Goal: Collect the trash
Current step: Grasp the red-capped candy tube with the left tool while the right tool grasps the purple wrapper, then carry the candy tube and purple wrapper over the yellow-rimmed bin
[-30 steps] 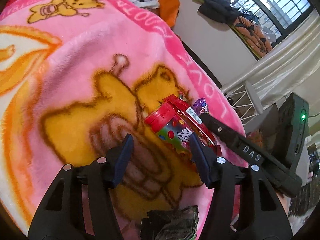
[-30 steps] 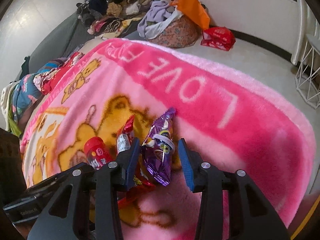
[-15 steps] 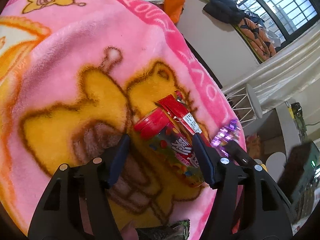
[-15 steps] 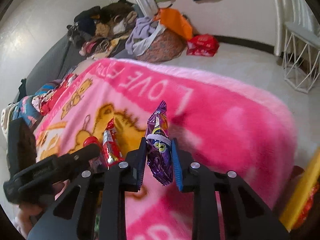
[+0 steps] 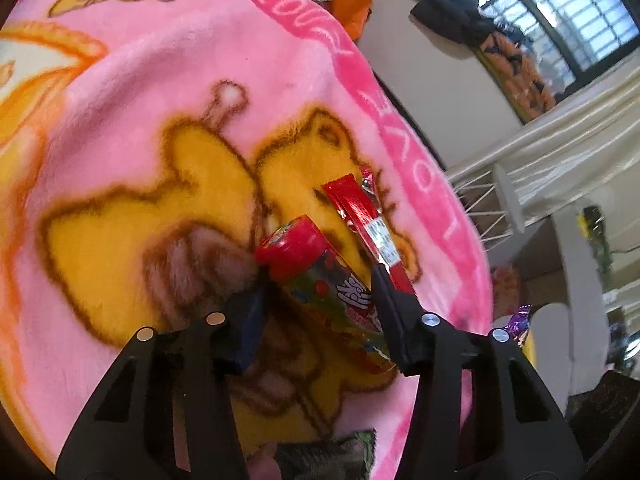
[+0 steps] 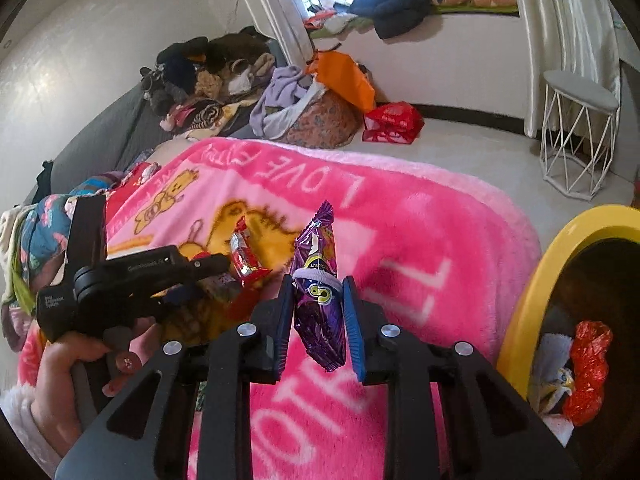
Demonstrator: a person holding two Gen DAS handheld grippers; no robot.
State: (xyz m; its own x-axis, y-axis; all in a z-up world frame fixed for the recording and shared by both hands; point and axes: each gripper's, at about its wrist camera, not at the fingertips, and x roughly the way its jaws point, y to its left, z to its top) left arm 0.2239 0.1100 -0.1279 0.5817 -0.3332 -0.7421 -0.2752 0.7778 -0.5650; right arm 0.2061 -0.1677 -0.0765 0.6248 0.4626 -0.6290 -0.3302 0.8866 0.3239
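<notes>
Right tool (image 6: 318, 312) pinches the purple wrapper (image 6: 318, 300), lifted above the pink blanket (image 6: 420, 240), yellow bin (image 6: 532, 296) just beside. Left tool (image 5: 320, 320) gapes around the candy tube (image 5: 320, 276) lying there, red wrapper (image 5: 368, 224) beyond.

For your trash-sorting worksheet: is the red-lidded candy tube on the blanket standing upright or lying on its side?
Lying on its side. The candy tube rests lengthwise on the pink blanket, its red lid pointing sideways, between the left gripper's fingers.
</notes>
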